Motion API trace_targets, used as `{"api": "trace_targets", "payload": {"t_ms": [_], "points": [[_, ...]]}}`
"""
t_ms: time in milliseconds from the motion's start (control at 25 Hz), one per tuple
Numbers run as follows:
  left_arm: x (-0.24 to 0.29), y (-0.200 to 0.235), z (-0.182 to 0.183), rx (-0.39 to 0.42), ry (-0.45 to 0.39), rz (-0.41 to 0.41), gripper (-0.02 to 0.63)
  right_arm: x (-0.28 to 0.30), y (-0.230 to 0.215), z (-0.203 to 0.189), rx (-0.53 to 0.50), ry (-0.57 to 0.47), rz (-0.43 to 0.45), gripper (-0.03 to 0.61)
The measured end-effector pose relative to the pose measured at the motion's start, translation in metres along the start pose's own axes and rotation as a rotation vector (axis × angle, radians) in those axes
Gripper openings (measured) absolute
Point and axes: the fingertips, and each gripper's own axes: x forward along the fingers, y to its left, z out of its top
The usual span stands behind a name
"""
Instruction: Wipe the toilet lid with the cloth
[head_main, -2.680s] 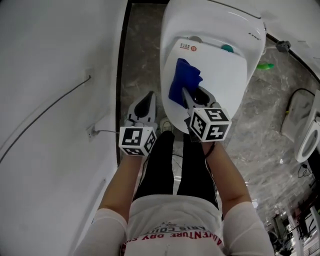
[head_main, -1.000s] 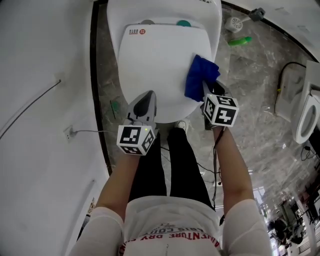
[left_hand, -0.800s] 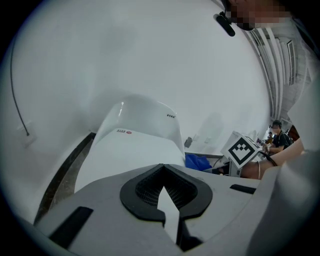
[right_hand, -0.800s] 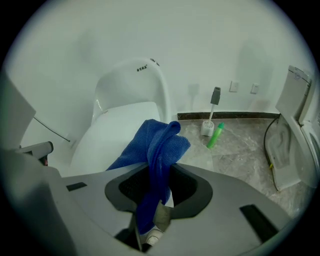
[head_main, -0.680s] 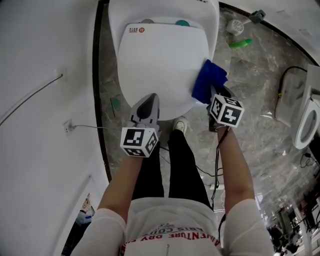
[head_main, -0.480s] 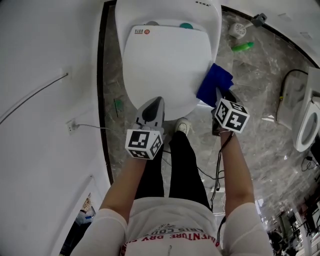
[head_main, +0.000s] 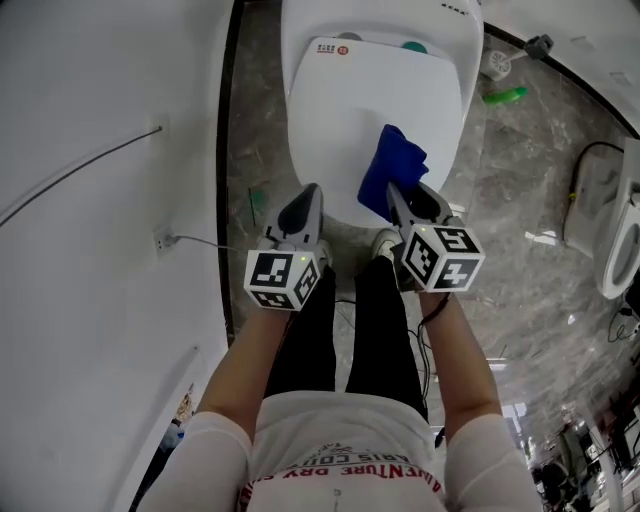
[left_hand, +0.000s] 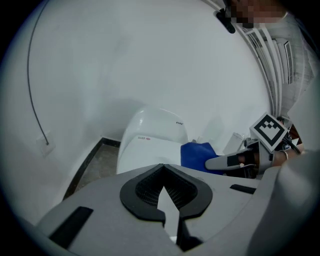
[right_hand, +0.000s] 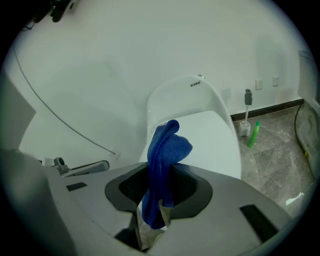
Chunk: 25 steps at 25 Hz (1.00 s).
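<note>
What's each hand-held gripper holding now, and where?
The right hand-held gripper pinches the blue cloth by its bunched lower end; the left hand-held gripper is shut, empty.

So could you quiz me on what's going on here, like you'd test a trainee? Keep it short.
1. True or false: the left gripper has its jaws shut with nothing between them.
2. What does the right gripper hold? A) a blue cloth B) a yellow sponge C) a paper towel
3. Fill in: the green bottle is on the ____ beside the toilet.
Key: 1 true; 2 A; 3 floor.
</note>
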Motion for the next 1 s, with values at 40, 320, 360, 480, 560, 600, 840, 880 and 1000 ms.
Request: {"api": "trace_targets", "payload": {"t_ms": [40, 320, 360, 480, 560, 600, 840, 880, 1000], "points": [[-0.01, 0.014, -0.002, 0.01, 0.003, 0.01, 0.006, 0.008, 0.019, -0.007, -0.007, 0.009, 0.019, 0.106], [-0.061, 0.094, -0.013, 0.064, 0.006, 0.052, 0.006, 0.066, 0.106, -0.062, -0.046, 0.078, 0.038, 0.106], [-0.066, 0.102, -0.013, 0.06, -0.001, 0.054, 0.006, 0.073, 0.112, -0.07, -0.05, 0.088, 0.028, 0.106], [-0.075, 0.117, -0.014, 0.036, -0.017, 0.054, 0.006, 0.091, 0.123, -0.093, -0.056, 0.121, 0.008, 0.104], [-0.078, 0.124, -0.018, 0.035, -0.017, 0.054, 0.006, 0.102, 0.127, -0.105, -0.061, 0.141, 0.006, 0.104], [-0.079, 0.126, -0.021, 0.033, -0.015, 0.055, 0.006, 0.107, 0.128, -0.11, -0.07, 0.148, 0.005, 0.104], [-0.082, 0.121, -0.035, 0.008, -0.006, 0.065, 0.006, 0.113, 0.108, -0.121, -0.089, 0.178, -0.034, 0.104], [-0.083, 0.117, -0.037, 0.001, -0.004, 0.066, 0.006, 0.11, 0.103, -0.121, -0.091, 0.183, -0.043, 0.104], [-0.08, 0.102, -0.043, -0.012, -0.001, 0.057, 0.006, 0.102, 0.083, -0.119, -0.106, 0.193, -0.066, 0.104]]}}
